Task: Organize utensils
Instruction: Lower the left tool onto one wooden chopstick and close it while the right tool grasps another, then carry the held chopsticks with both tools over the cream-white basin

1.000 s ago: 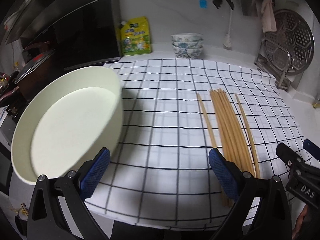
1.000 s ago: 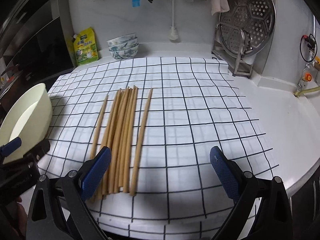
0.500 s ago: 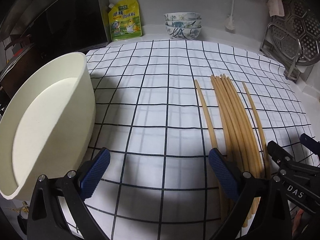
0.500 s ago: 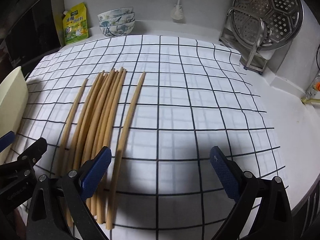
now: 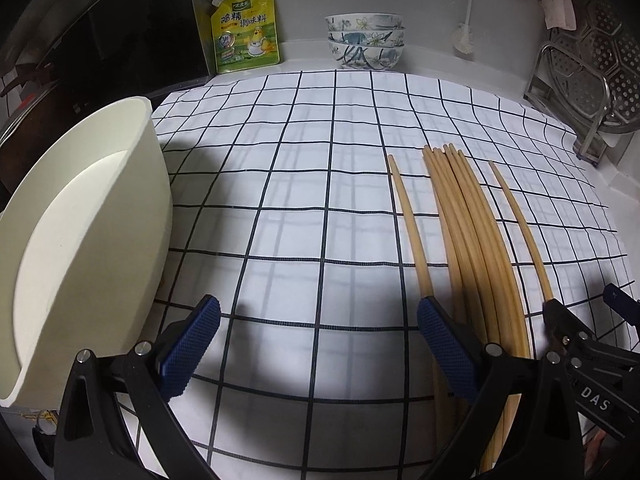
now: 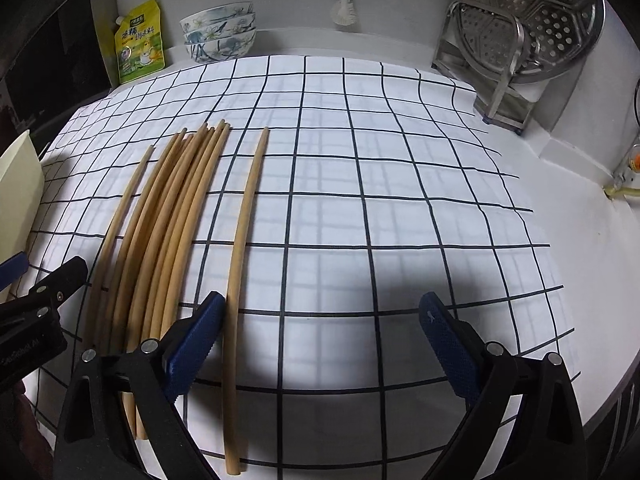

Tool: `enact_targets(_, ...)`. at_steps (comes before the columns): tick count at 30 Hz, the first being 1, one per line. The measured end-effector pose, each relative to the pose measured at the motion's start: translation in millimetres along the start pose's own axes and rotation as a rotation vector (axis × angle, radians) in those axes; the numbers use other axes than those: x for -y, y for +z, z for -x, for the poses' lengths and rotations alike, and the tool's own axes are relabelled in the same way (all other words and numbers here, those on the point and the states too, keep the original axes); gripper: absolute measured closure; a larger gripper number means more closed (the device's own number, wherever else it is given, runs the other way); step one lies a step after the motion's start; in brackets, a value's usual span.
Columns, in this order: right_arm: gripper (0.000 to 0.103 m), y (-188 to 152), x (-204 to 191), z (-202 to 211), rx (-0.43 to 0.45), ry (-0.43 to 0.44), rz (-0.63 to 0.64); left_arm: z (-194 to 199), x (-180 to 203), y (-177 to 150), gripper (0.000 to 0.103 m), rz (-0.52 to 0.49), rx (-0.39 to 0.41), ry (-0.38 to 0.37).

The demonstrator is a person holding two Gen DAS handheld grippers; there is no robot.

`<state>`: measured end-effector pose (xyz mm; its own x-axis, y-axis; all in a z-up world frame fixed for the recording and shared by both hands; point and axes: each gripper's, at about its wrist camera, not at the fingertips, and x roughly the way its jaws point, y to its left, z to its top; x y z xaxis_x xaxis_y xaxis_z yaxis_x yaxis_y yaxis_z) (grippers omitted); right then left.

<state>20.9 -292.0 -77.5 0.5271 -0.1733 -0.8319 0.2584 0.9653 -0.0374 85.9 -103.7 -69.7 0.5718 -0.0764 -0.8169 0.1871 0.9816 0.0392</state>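
Observation:
Several bamboo chopsticks [image 5: 472, 240] lie side by side on the checked cloth [image 5: 304, 184]; they also show in the right wrist view [image 6: 168, 232]. One chopstick [image 6: 244, 240] lies apart on the right of the bundle. A cream container [image 5: 80, 232] lies tilted at the cloth's left edge. My left gripper [image 5: 320, 344] is open and empty, low over the cloth between the container and the chopsticks. My right gripper [image 6: 320, 344] is open and empty, with the lone chopstick just inside its left finger [image 6: 192, 344].
A yellow seasoning pouch [image 5: 246, 30] and stacked patterned bowls [image 5: 366, 40] stand at the back wall. A metal rack with a steamer plate [image 6: 532, 28] stands at the back right. A dark appliance [image 5: 100, 40] is on the left. The counter edge runs at the right.
Both grippers have moved down and forward, closer to the cloth and the chopsticks. Both stay open and empty.

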Motion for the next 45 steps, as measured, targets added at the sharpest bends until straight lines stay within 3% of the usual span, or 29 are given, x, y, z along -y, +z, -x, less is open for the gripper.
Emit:
enact_targets(20,0.01,-2,-1,-1,0.021,0.009,0.0,-10,11,-3,0.005,-0.02,-0.019,-0.049)
enact_targets(22,0.012,-2,-5,0,0.029,0.003,0.014,-10,11,-3,0.005,-0.017,-0.017,-0.052)
enact_targets(23,0.018,-2,-6,1,0.033,0.008,0.021,-11,11,-3,0.005,-0.015,-0.017,-0.055)
enact_targets(26,0.038,-3,-11,3,0.043,0.047,0.034,-7,11,-2,0.02,-0.011,-0.003,-0.055)
enact_targets(28,0.049,-3,-18,5,0.049,0.059,0.057,-4,12,-1,0.041,-0.018,0.006,-0.058)
enact_targets(29,0.062,-3,-21,6,0.048,0.069,0.065,-3,13,0,0.046,-0.02,0.007,-0.059)
enact_targets(30,0.075,-2,-23,6,0.047,0.09,0.071,-2,13,0,0.058,-0.019,0.008,-0.07)
enact_targets(31,0.082,-2,-26,7,0.046,0.099,0.08,-1,12,0,0.074,-0.019,0.009,-0.075)
enact_targets(32,0.096,-2,-28,8,0.046,0.095,0.089,0,12,1,0.082,-0.018,0.008,-0.083)
enact_targets(33,0.097,-2,-29,8,0.043,0.096,0.092,0,12,1,0.095,-0.016,0.004,-0.093)
enact_targets(37,0.097,-2,-21,11,0.038,0.153,0.034,3,11,-1,0.096,-0.021,0.001,-0.121)
enact_targets(45,0.097,7,-16,57,0.142,0.21,-0.034,48,1,8,0.096,-0.036,0.083,-0.184)
